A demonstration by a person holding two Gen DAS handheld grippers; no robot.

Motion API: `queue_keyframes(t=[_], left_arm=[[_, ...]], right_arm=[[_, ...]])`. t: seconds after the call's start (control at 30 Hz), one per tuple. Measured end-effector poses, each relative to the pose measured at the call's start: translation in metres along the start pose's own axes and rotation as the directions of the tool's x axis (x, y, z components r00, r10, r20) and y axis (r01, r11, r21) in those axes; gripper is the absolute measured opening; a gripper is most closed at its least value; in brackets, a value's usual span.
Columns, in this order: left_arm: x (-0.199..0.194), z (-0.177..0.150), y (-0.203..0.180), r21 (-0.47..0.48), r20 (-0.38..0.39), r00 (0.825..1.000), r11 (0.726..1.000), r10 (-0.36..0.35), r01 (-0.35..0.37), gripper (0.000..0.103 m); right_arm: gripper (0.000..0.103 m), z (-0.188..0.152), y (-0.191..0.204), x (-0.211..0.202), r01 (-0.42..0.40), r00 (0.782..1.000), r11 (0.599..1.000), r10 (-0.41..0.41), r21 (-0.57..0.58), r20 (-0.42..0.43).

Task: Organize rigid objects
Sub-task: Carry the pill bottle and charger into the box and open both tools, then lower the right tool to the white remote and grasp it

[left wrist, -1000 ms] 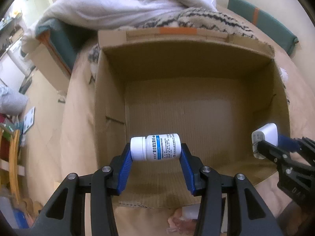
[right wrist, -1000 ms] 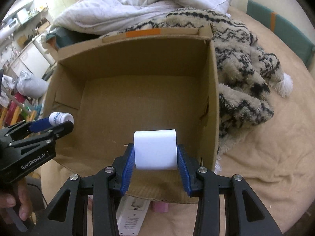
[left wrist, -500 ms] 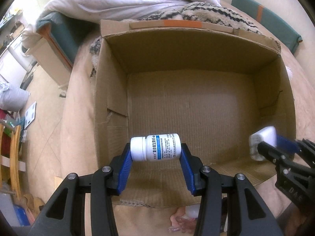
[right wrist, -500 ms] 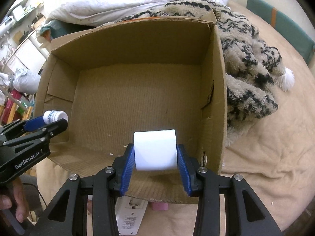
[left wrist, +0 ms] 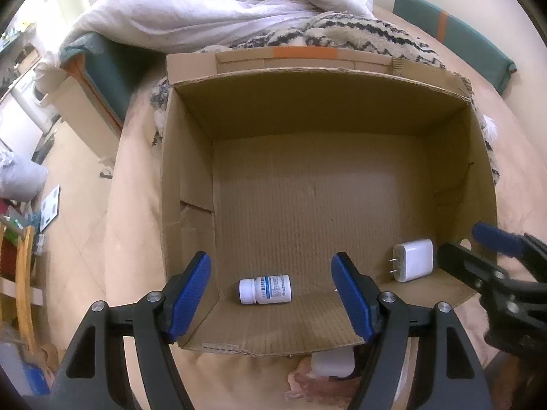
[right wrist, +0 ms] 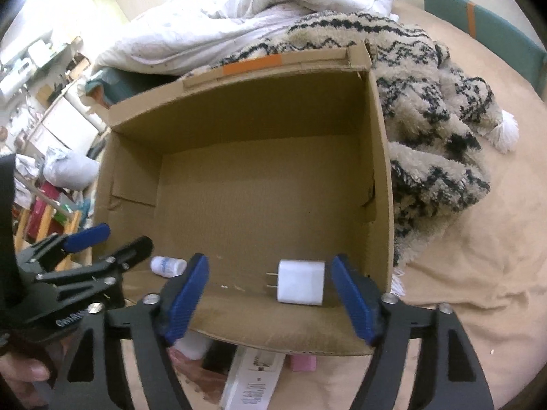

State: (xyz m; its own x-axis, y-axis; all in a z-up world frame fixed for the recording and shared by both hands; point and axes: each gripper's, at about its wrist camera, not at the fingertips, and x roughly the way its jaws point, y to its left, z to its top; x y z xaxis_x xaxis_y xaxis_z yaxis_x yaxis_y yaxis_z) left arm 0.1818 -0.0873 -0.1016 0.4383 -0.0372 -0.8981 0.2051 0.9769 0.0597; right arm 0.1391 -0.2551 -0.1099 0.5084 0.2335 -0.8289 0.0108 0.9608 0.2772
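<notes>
An open cardboard box (left wrist: 191,157) (right wrist: 379,171) stands on a beige bed. On its floor near the front wall lies a white pill bottle (left wrist: 265,288) (right wrist: 168,266) on its side. A white plug adapter (left wrist: 412,264) (right wrist: 301,287) lies to its right, prongs pointing left. My left gripper (left wrist: 271,295) hangs over the bottle, its jaws opening, pads clear of the bottle. My right gripper (right wrist: 270,294) hangs over the adapter, jaws opening wide, nothing pressed between the pads. Each gripper shows at the edge of the other's view.
A patterned fluffy blanket (right wrist: 434,116) and a white duvet (left wrist: 218,10) lie behind and right of the box. In front of the box on the bed are a white carton (right wrist: 253,376), a pink item (right wrist: 302,362) and a white object (left wrist: 333,364). Floor clutter lies to the left.
Both grippers have let go: the pill bottle and the plug adapter dropped from between the pads onto the box floor. The jaws now stand much wider apart.
</notes>
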Motion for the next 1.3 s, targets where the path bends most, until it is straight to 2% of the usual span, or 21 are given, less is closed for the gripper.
queue_keyframes(t=[0.07,0.23,0.67,0.77,0.9,1.07,1.3], left_arm=[[-0.002,0.000,0.001,-0.002,0.009,1.000,1.000,0.008,-0.008,0.071],[-0.008,0.003,0.005,-0.020,0.041,0.999,0.999,0.035,-0.034,0.071],[-0.018,0.007,0.010,-0.049,0.052,0.998,0.999,0.026,-0.023,0.071],[-0.028,0.007,0.015,-0.056,0.046,0.999,0.998,0.006,-0.003,0.071],[-0.042,0.004,0.021,-0.036,0.037,0.999,0.999,0.036,-0.035,0.071],[-0.061,-0.006,0.034,-0.039,0.035,0.998,0.998,0.056,-0.055,0.071],[-0.073,-0.031,0.053,-0.116,0.016,0.999,0.992,0.051,-0.049,0.071]], right_arm=[[0.103,0.001,0.001,-0.004,-0.010,1.000,1.000,0.010,0.009,0.027],[0.103,0.004,-0.001,-0.015,-0.019,0.995,1.000,0.017,0.016,0.096],[0.103,0.005,-0.009,-0.021,-0.016,0.994,0.999,0.010,0.052,0.112],[0.103,0.003,-0.011,-0.028,-0.018,0.992,0.998,0.010,0.066,0.128],[0.103,-0.003,-0.017,-0.038,-0.017,0.991,0.996,0.005,0.088,0.135],[0.103,-0.013,-0.022,-0.051,-0.006,0.991,0.994,-0.009,0.108,0.137],[0.103,-0.032,-0.022,-0.064,-0.002,0.992,0.994,-0.013,0.113,0.129]])
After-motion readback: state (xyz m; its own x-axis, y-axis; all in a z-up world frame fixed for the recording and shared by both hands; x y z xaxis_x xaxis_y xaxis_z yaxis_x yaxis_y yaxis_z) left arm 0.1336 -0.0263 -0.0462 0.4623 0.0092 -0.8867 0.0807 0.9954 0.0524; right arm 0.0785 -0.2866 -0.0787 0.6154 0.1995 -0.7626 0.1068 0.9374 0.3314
